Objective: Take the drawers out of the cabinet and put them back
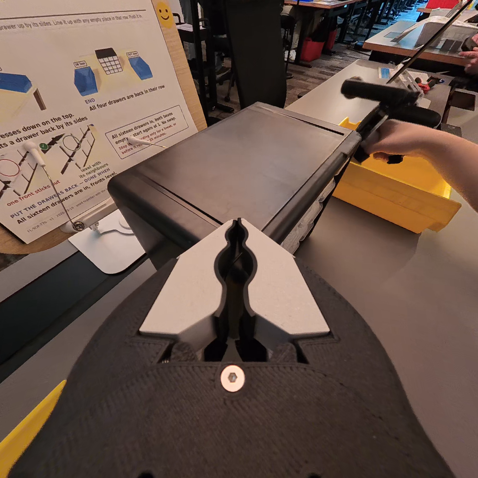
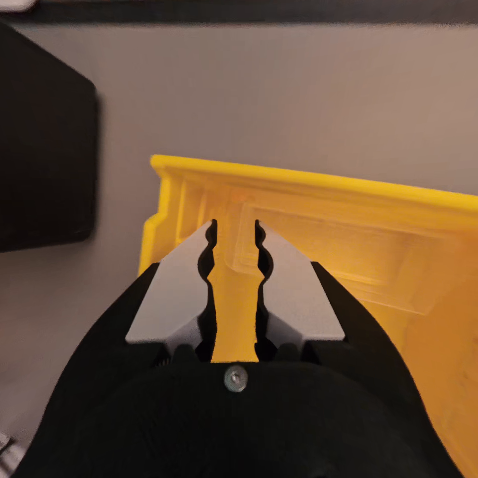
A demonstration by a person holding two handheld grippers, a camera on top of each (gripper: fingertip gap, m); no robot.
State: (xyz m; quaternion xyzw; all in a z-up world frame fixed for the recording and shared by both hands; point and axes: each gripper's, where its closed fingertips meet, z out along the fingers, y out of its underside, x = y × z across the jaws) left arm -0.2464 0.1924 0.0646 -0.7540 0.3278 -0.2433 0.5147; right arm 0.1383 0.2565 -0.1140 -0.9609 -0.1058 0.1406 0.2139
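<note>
From the left wrist view, the left tool (image 1: pixel 238 222) has its grey fingers pressed together with nothing between them, tips just over the near corner of the black cabinet (image 1: pixel 240 165). The cabinet stands on the grey surface (image 1: pixel 362 271), its flat top bare. Down the cabinet's right-hand face runs a line of clear drawers (image 1: pixel 310 214), all seated in their slots as far as this angle shows. Beyond the cabinet's far right corner lies a yellow bin (image 1: pixel 393 199), and over it a person's hand (image 1: pixel 403 144) grips the right tool, whose black handle bars stick out above. Left of the cabinet a printed instruction sheet (image 1: pixel 85 108) leans on a wooden board, with a white stand base under it. A sliver of a second yellow bin (image 1: pixel 28 424) shows nearer than the cabinet, at the left edge.

From the right wrist view, blurred, the right tool (image 2: pixel 234 223) points down into the yellow bin (image 2: pixel 336 245), its fingers spread apart and holding nothing. I cannot make out any drawer in the bin. The cabinet (image 2: pixel 44 160) is a dark block to the bin's left, apart from it on the grey surface (image 2: pixel 258 90).
</note>
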